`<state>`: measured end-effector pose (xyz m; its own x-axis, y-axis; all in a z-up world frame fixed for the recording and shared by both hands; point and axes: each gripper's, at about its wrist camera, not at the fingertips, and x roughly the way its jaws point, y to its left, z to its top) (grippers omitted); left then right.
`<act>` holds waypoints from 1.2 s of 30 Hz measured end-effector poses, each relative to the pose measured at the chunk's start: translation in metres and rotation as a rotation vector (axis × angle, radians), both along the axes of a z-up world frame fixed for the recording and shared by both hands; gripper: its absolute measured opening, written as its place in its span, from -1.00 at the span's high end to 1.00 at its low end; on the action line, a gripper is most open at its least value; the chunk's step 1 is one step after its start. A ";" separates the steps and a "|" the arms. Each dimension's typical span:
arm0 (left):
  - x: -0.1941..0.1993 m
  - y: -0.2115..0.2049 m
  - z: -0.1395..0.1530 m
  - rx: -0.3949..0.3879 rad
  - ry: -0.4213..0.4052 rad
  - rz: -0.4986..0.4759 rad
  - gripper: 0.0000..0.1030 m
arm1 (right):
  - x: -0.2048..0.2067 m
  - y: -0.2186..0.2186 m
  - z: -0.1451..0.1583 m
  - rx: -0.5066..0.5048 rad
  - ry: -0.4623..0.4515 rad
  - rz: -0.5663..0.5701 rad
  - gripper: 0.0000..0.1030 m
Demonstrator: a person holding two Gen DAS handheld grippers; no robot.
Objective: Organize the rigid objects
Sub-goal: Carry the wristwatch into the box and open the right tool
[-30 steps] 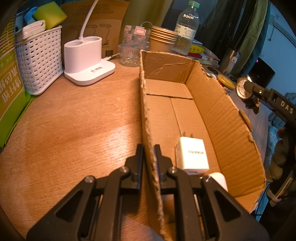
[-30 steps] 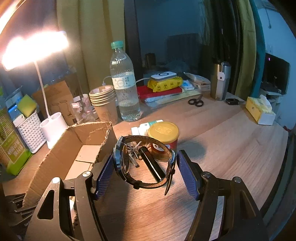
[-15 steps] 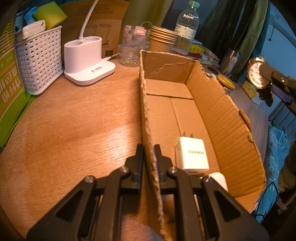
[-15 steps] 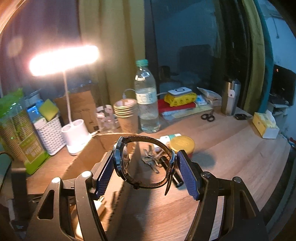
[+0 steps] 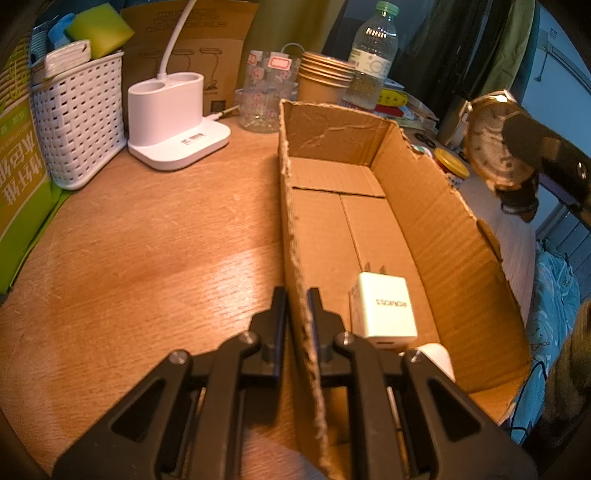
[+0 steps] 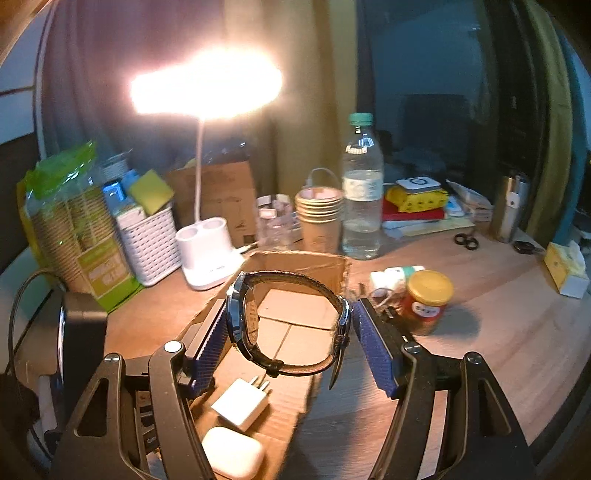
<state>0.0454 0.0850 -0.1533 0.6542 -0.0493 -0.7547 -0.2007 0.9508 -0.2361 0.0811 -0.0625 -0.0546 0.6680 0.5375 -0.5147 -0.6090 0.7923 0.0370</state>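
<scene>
While the left gripper (image 5: 296,295) is clenched on the near side wall of the open brown cardboard box (image 5: 436,206), the right gripper (image 6: 291,332) grasps a black-strapped wristwatch (image 6: 288,325) between its blue pads (image 6: 376,354), held in the air above the box. Inside the box, on its floor, lie a white plug-in charger cube (image 6: 242,402) and, beside it toward the near end, a white rounded earbud case (image 6: 232,456). On the wooden table (image 5: 147,236) outside stand a white woven basket (image 5: 81,118) holding a yellow-green sponge (image 5: 99,27), and a stack of brown paper cups (image 6: 319,218).

Left tongs (image 5: 296,308) clamping cardboard box (image 5: 436,206) wall
</scene>
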 end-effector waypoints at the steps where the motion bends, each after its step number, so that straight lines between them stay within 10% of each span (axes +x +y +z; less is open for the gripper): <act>1: 0.000 0.001 0.000 0.000 0.000 0.000 0.78 | -0.001 0.002 -0.001 -0.003 0.000 0.007 -0.38; 36: 0.000 -0.005 -0.001 -0.001 -0.001 0.001 0.78 | 0.010 0.054 -0.044 -0.163 0.229 0.148 -0.44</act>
